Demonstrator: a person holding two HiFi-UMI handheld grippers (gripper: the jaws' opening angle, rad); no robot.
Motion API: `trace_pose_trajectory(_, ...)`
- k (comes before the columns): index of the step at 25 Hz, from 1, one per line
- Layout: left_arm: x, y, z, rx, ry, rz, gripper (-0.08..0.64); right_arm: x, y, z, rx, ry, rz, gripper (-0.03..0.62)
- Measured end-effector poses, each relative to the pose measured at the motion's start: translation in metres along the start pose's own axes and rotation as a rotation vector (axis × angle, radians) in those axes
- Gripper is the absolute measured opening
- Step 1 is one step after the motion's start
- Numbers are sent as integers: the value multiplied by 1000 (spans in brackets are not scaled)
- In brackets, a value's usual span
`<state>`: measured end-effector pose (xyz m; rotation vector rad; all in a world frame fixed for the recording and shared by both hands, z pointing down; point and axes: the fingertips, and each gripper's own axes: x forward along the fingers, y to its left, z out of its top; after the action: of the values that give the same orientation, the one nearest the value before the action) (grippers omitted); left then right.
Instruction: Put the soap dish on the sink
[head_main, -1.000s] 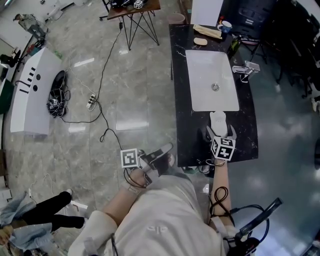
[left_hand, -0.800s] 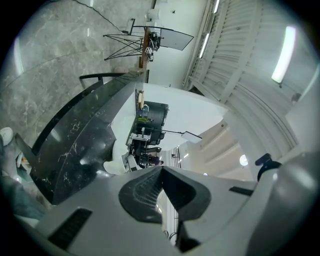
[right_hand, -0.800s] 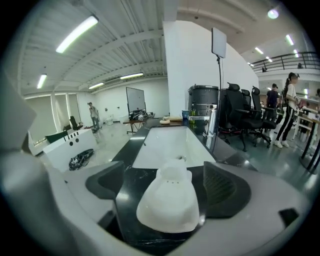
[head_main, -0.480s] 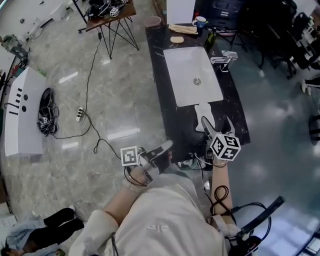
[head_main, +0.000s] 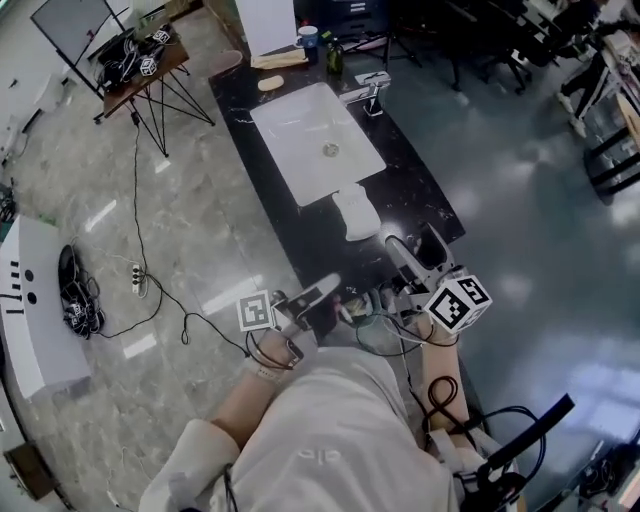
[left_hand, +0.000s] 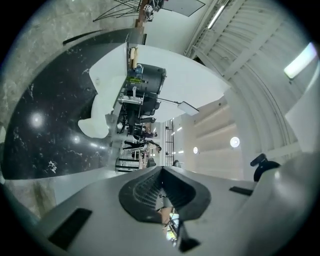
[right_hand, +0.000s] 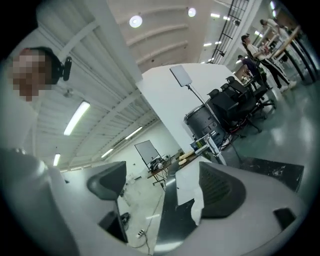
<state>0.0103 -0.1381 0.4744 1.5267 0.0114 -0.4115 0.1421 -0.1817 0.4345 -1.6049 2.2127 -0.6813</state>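
The white soap dish (head_main: 357, 213) lies on the black counter (head_main: 420, 190), just off the near edge of the white sink basin (head_main: 318, 140). My right gripper (head_main: 412, 246) stands open a short way behind the dish, not touching it. In the right gripper view the dish (right_hand: 198, 211) shows low between the spread jaws of that gripper (right_hand: 165, 190). My left gripper (head_main: 324, 291) hangs shut and empty off the counter's near left corner. In the left gripper view, my left gripper (left_hand: 162, 196) has its pads pressed together, with the dish (left_hand: 94, 126) far to the left.
A chrome faucet (head_main: 365, 92) stands on the basin's right side. A soap bar (head_main: 270, 83), a mug (head_main: 307, 40) and a bottle (head_main: 333, 55) sit at the counter's far end. Cables and a power strip (head_main: 135, 280) lie on the floor at left, beyond a small stand (head_main: 140, 60).
My right gripper, which was around the soap dish, has let it go and drawn back toward me. The dish stays on the counter. The head view has swung round.
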Motion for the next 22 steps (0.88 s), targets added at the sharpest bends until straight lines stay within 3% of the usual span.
trace_pose_trajectory(5,31,5,-27,-16,77,-23,6,-57,-11,17,177,-108,5,465)
trace_pose_trajectory(10,69,11,-62,-32,180,-26,6,-113,-26,34,284,-223,-3,465)
trace_pose_trajectory(22,146,28,-147,-83,425,-19,7,-228,-52,67,318,-462,-91,449)
